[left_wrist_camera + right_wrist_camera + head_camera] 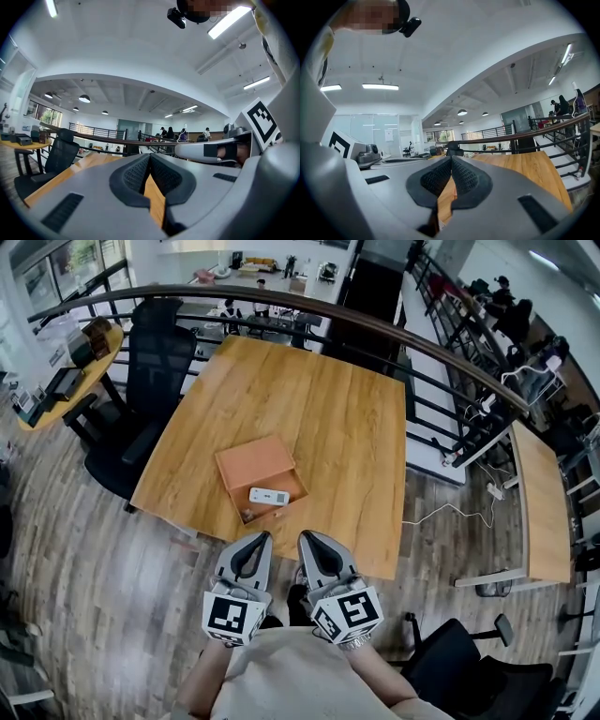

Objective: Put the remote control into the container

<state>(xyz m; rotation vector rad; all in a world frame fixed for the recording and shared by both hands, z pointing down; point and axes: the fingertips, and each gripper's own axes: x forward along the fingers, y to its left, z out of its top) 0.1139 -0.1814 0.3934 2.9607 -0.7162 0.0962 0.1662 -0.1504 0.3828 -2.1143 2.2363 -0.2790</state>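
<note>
Remote control (269, 495) lies inside the container (242, 506) on the table (356, 427), apart from both tools. Left gripper (263, 538) and right gripper (307, 538) sit near the table's front edge. Both jaw pairs clenched, tips together, nothing between them.

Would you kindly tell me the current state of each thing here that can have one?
Container: open.
Remote control: lying flat inside the container.
Left claw: shut, nothing between the jaws.
Right claw: shut, nothing between the jaws.
</note>
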